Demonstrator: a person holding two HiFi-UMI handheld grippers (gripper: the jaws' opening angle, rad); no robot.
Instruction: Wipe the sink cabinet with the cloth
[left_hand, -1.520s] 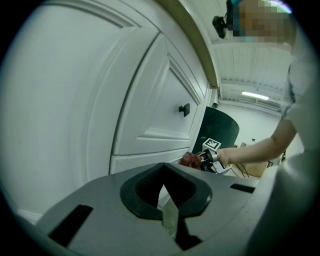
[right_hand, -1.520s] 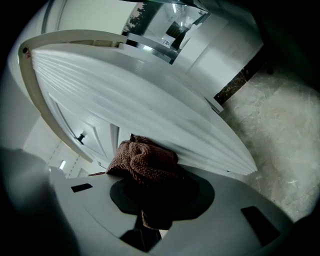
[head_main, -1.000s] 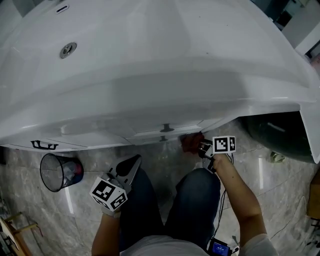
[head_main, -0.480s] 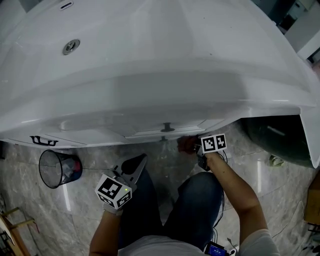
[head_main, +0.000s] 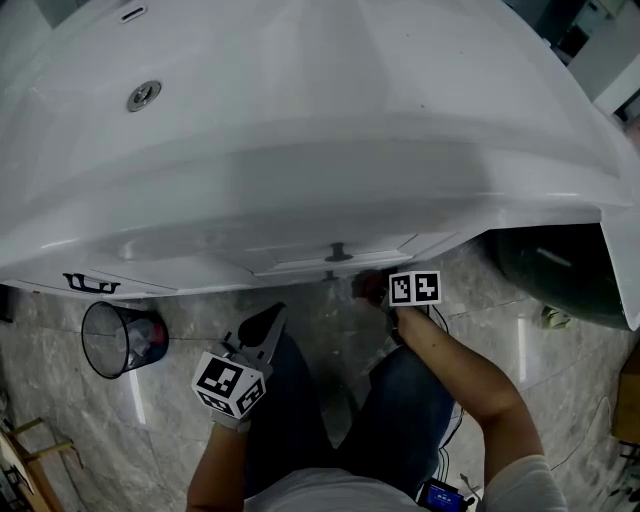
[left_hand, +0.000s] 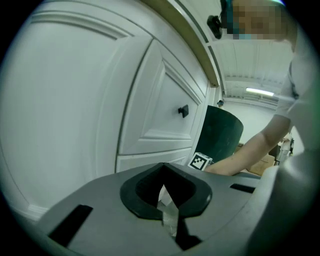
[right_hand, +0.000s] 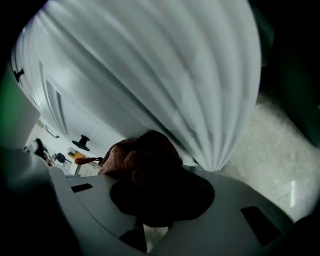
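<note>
The white sink cabinet (head_main: 330, 262) sits under the basin, with small dark knobs (head_main: 337, 250) on its drawer fronts. A red-brown cloth (head_main: 368, 287) is pressed against the cabinet front just right of the lower knob, and my right gripper (head_main: 380, 291) is shut on it. In the right gripper view the cloth (right_hand: 141, 157) bulges out of the jaws against the white cabinet (right_hand: 150, 75). My left gripper (head_main: 270, 318) hangs lower left above my knee, shut and empty. The left gripper (left_hand: 164, 192) faces a panelled door (left_hand: 160, 105) from the side.
A white basin (head_main: 300, 90) with a drain (head_main: 143, 95) overhangs the cabinet. A wire waste bin (head_main: 120, 340) stands on the marble floor at the left. A dark green tub (head_main: 555, 270) stands right of the cabinet. My legs fill the floor below.
My right gripper has slid the cloth leftward along the cabinet front, closer to the knobs. The left gripper has shifted only slightly.
</note>
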